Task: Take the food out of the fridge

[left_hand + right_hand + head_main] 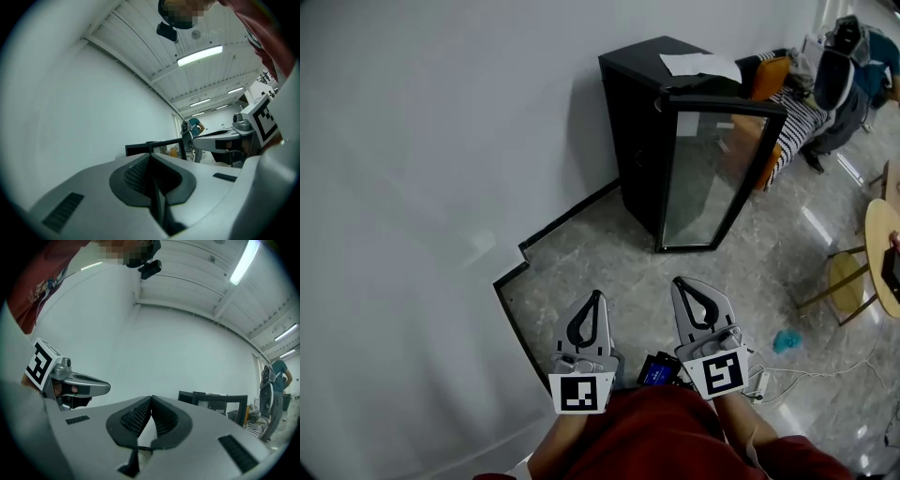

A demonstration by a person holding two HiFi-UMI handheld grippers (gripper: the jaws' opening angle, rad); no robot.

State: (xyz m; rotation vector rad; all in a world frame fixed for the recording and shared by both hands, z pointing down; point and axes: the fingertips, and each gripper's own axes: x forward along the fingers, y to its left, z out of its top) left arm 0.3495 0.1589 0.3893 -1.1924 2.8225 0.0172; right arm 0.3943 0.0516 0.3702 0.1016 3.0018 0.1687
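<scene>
A small black fridge (pixel 637 131) stands against the white wall, a few steps ahead of me. Its glass door (pixel 712 173) appears swung open, and I see no food through it. My left gripper (pixel 598 296) and right gripper (pixel 677 281) are held side by side close to my body, both pointing toward the fridge, both shut and empty. In the left gripper view the left gripper (pixel 151 155) has its tips together, with the fridge (pixel 140 149) far beyond and the right gripper (pixel 220 138) beside it. In the right gripper view the right gripper (pixel 151 399) is likewise closed, fridge (pixel 215 404) ahead.
A white sheet (pixel 698 64) lies on the fridge top. Behind it are a striped sofa (pixel 797 117) and a person with a backpack (pixel 848 56). A round wooden table (pixel 883 246) and yellow stool (pixel 844 277) stand at right. A teal scrap (pixel 786 340) and a power strip (pixel 759 384) lie on the floor.
</scene>
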